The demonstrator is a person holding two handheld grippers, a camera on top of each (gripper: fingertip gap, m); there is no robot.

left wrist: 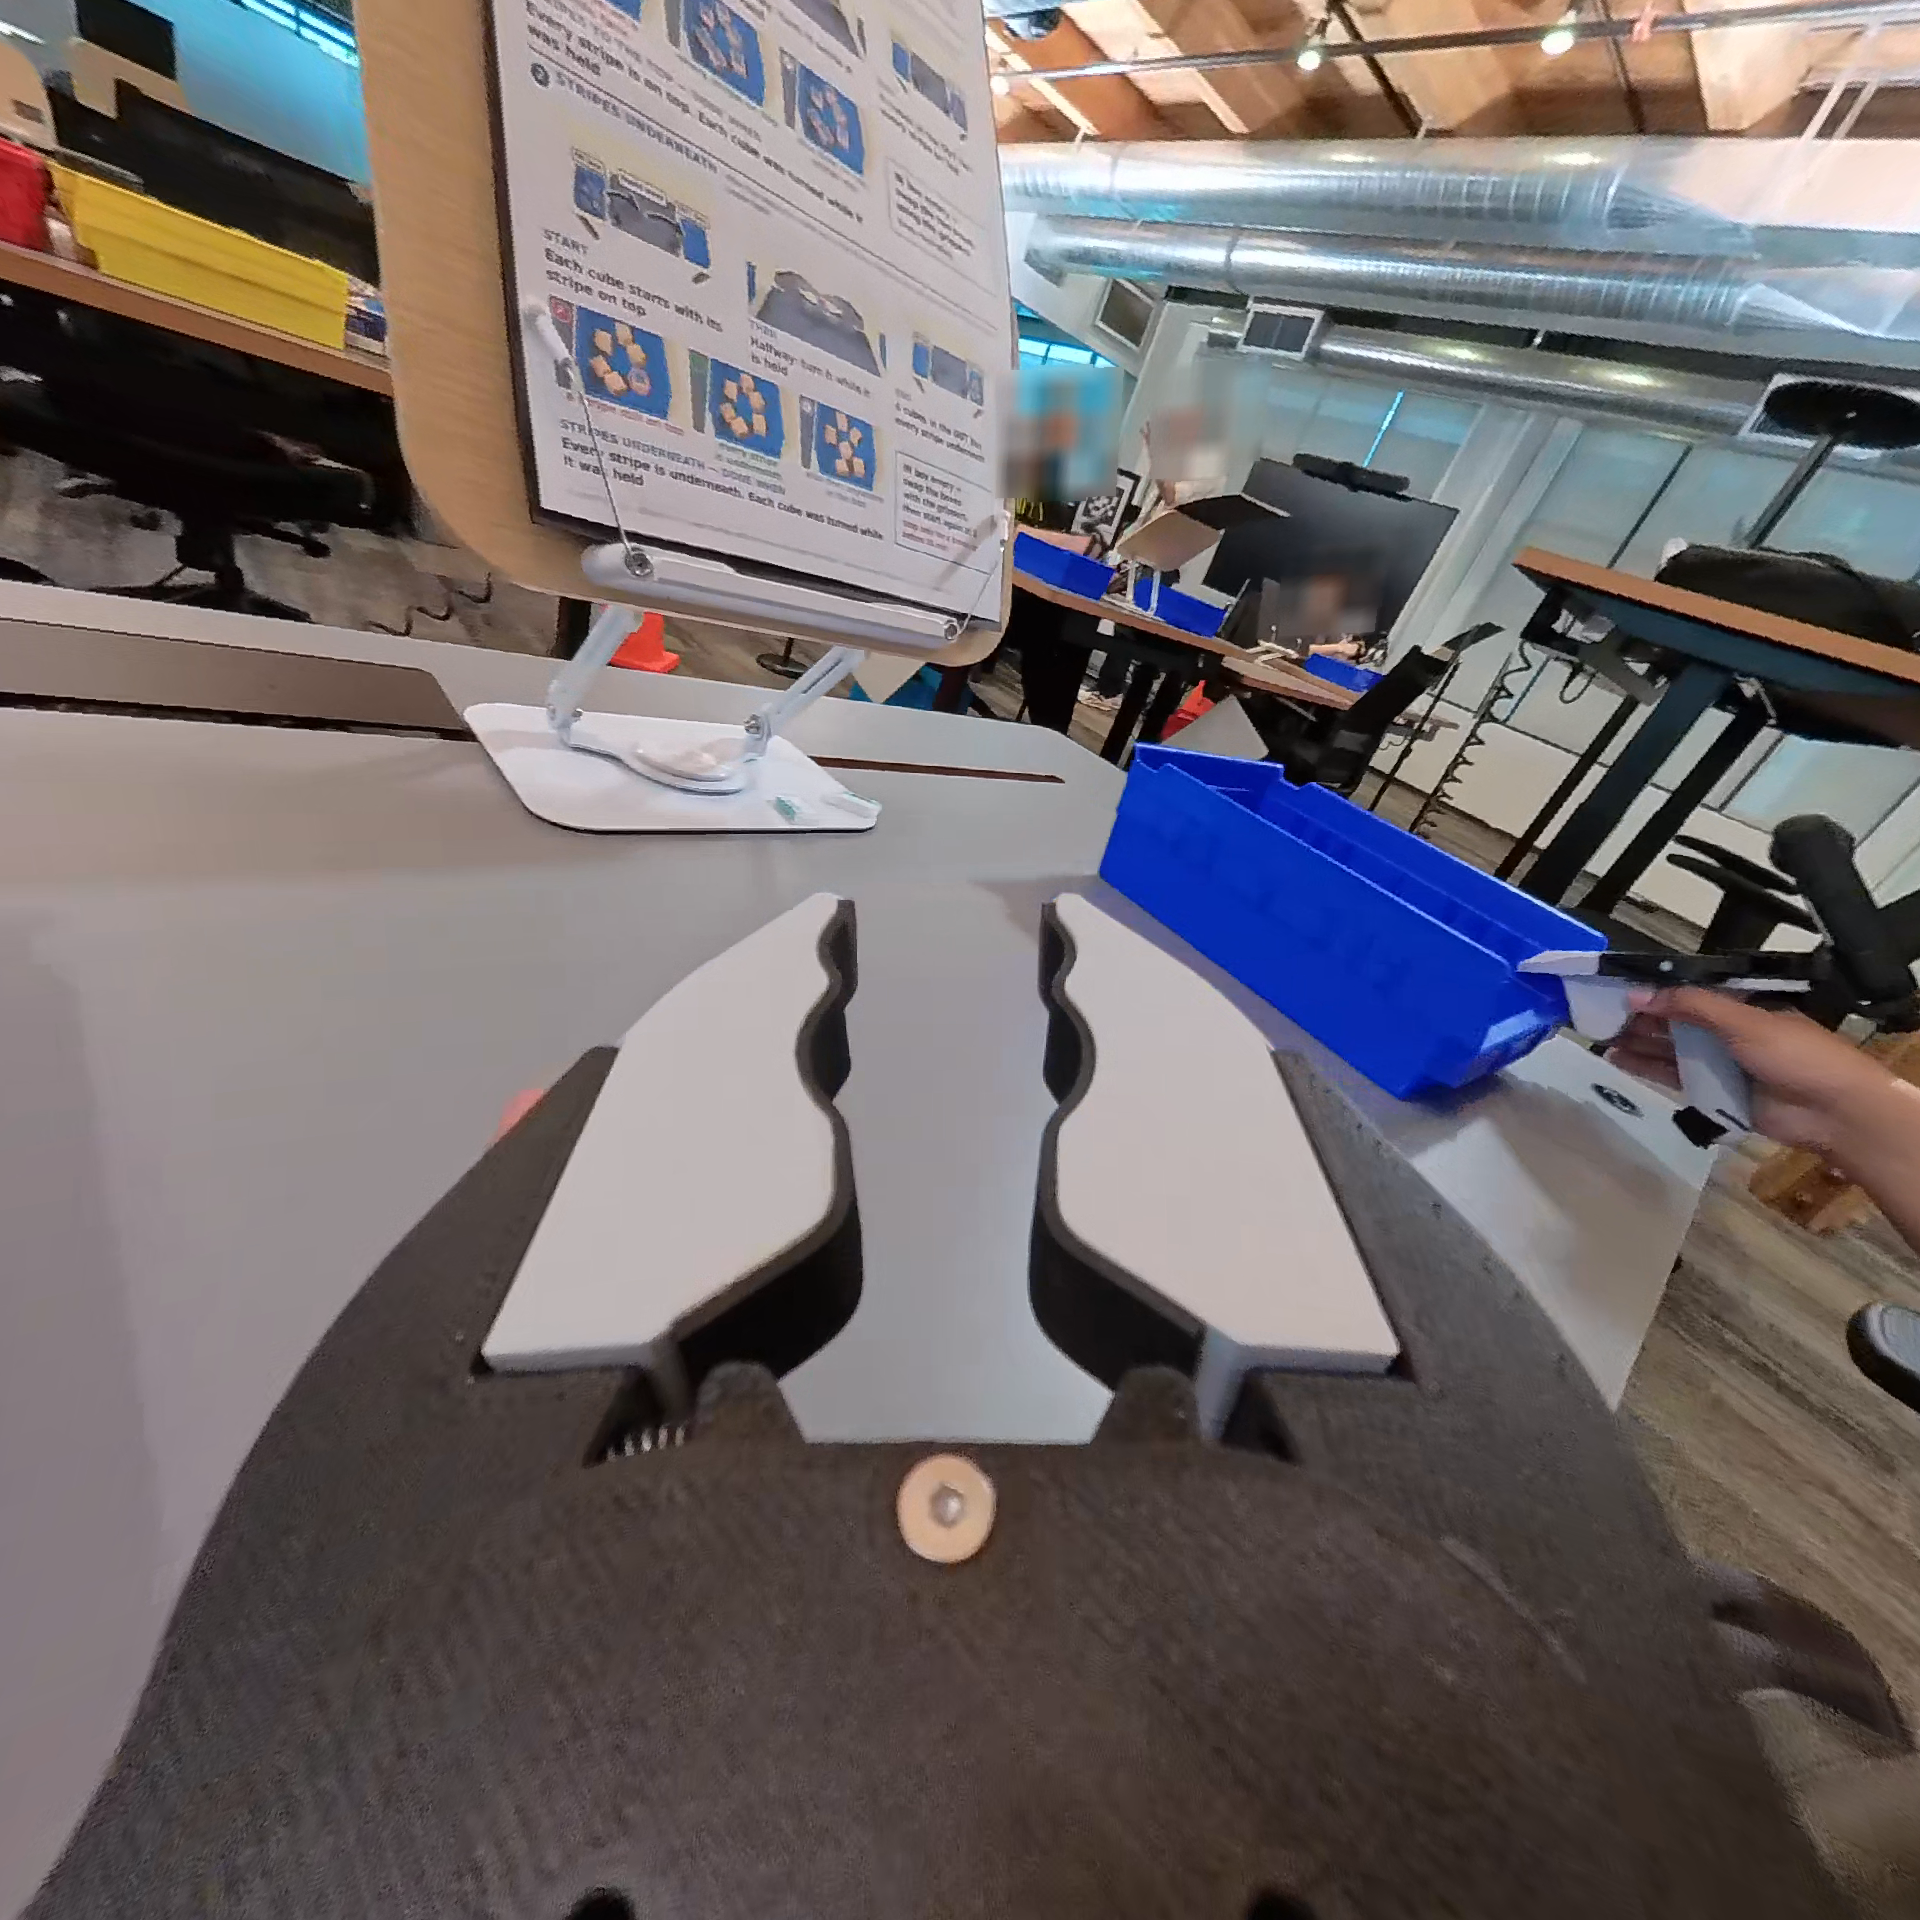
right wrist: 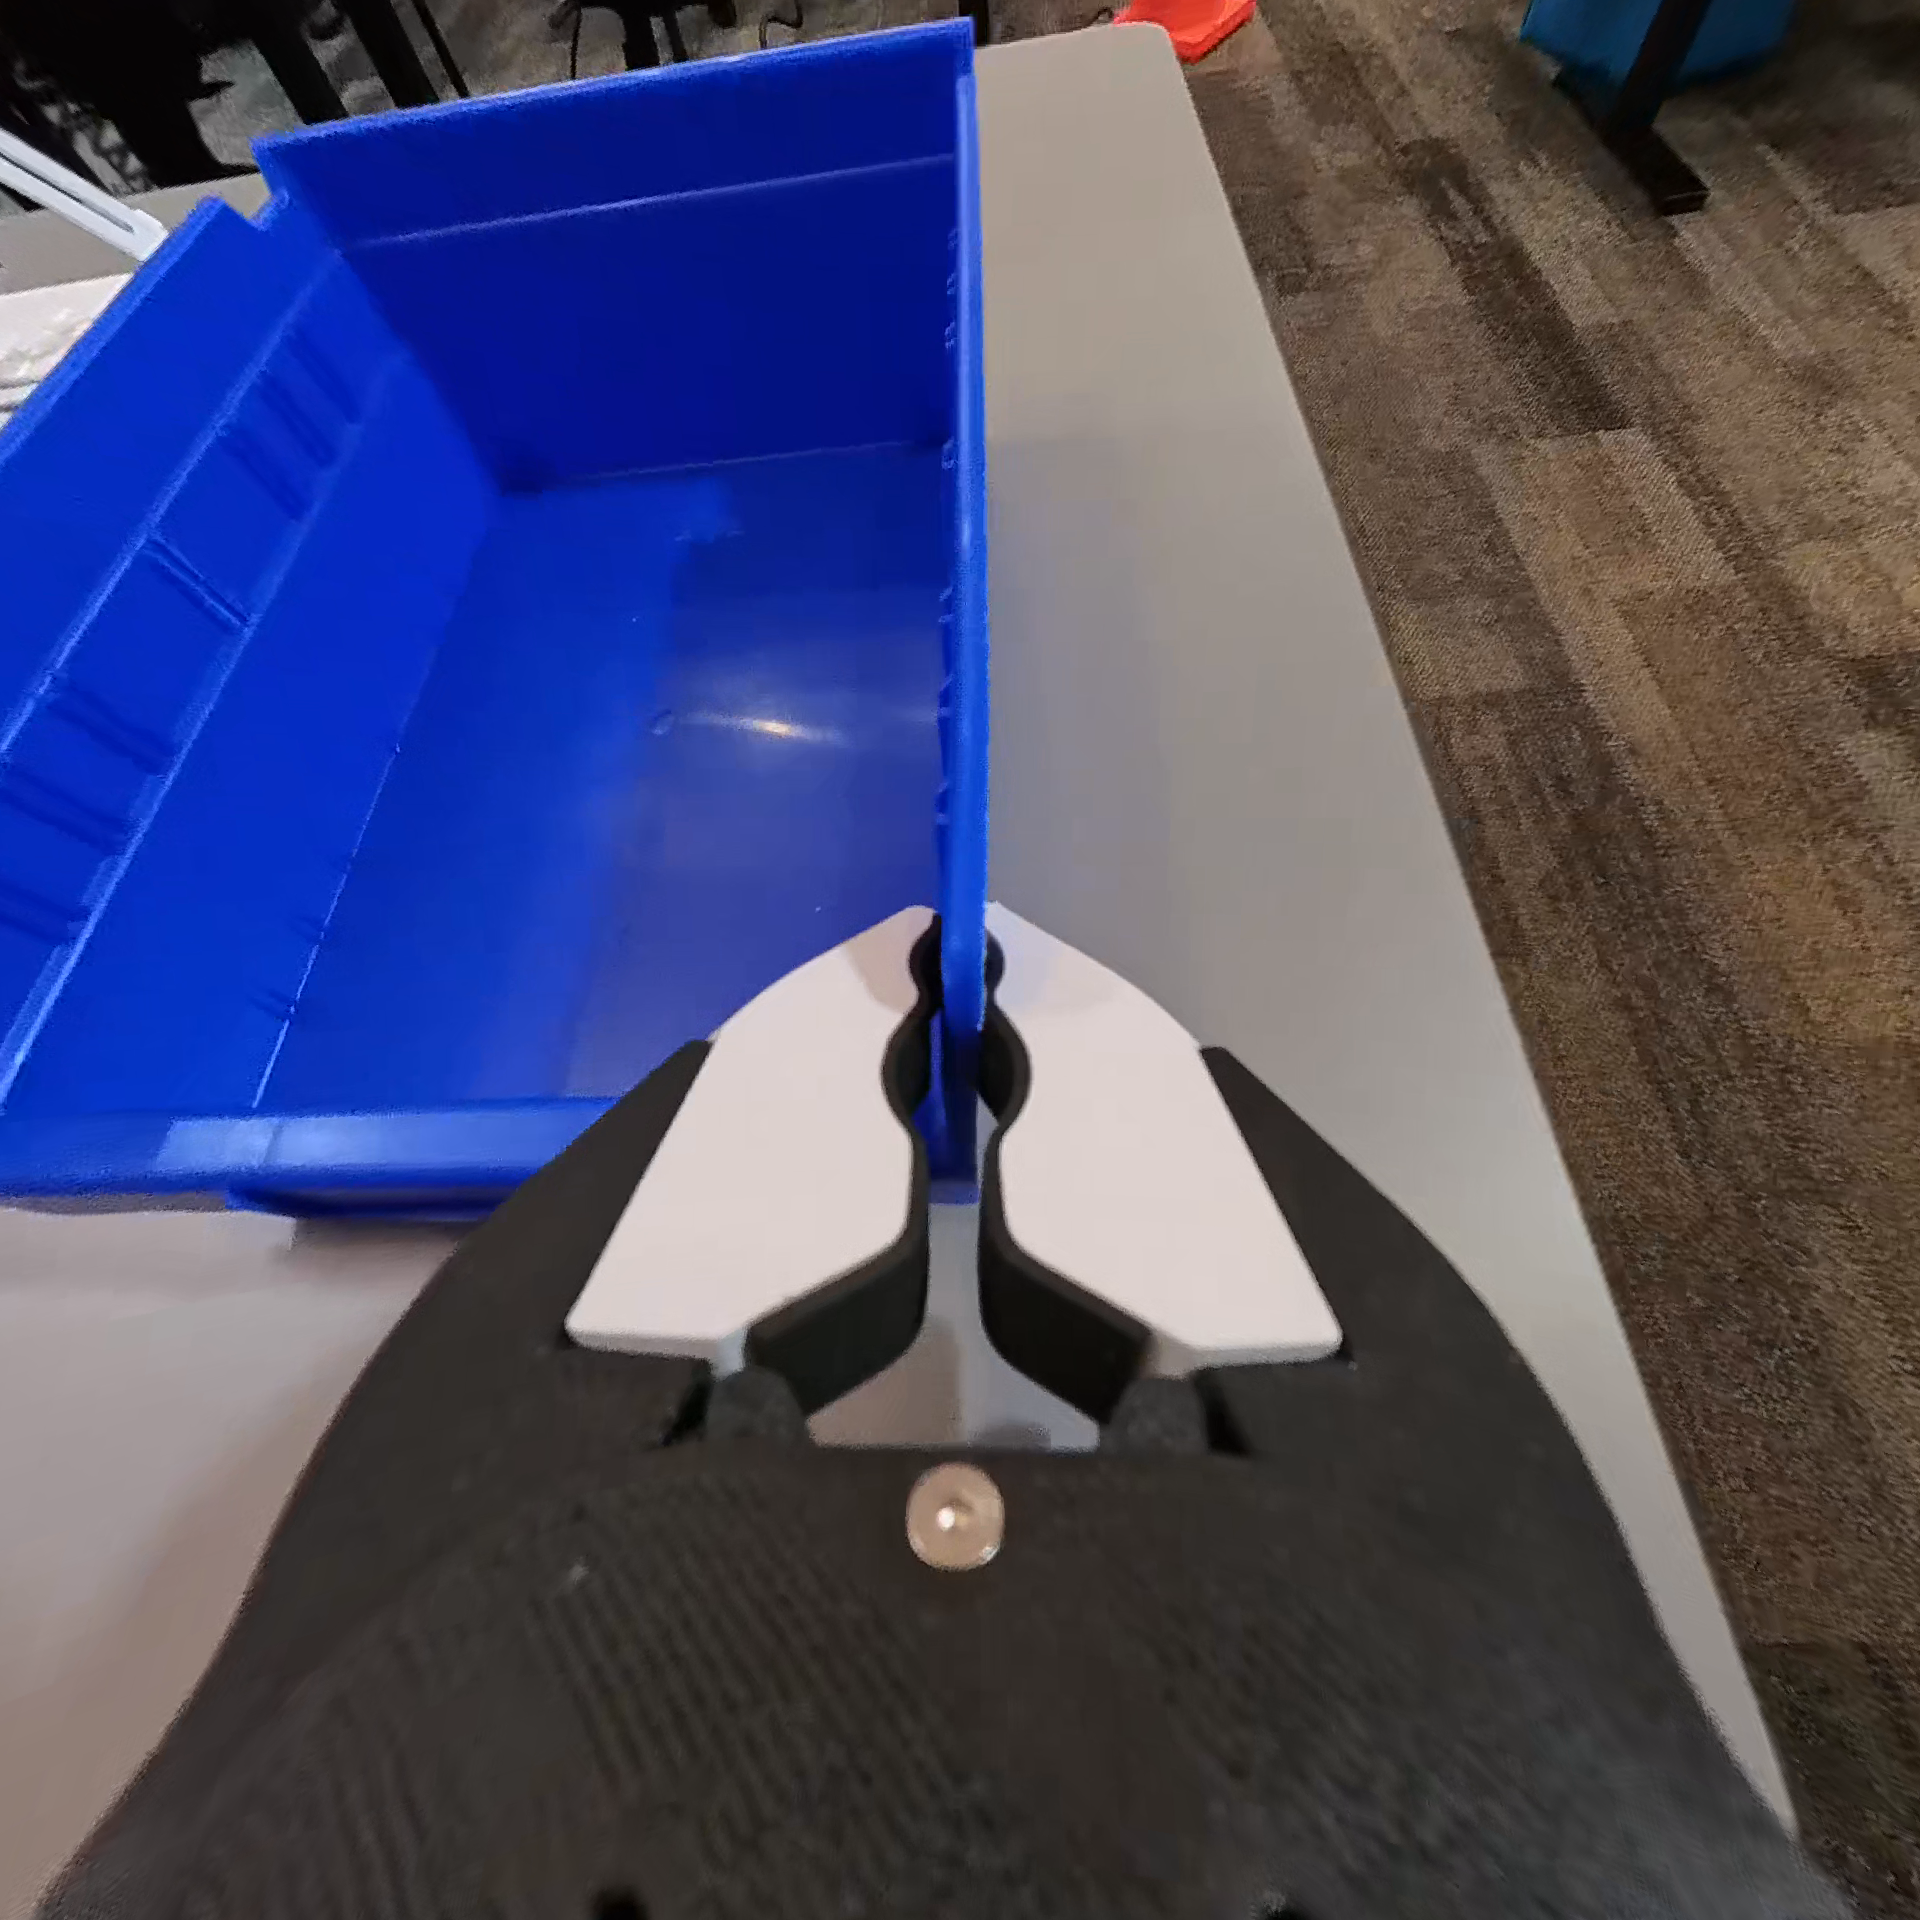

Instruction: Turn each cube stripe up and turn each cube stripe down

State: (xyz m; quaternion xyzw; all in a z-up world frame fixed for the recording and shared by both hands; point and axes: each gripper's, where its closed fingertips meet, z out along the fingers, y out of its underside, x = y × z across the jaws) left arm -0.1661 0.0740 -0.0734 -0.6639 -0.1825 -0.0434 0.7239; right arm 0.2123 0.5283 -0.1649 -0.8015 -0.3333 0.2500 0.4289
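Open office, smooth grey tabletop. Right gripper clamped on side wall of empty blue plastic bin; left gripper spread wide, empty. Cubes nowhere visible; probably bin repositioning, next locating cubes.

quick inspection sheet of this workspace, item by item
surface: grey table, mostly bare
job's things: empty blue bin; no cubes seen
clutter: instruction sheet on a white stand at the far edge
grippers: left gripper open over the table; right gripper shut on the bin's side wall
cables: nothing seen on the table
surroundings: other desks, more blue bins, office chair, orange cone, ceiling ducts, blurred people behind
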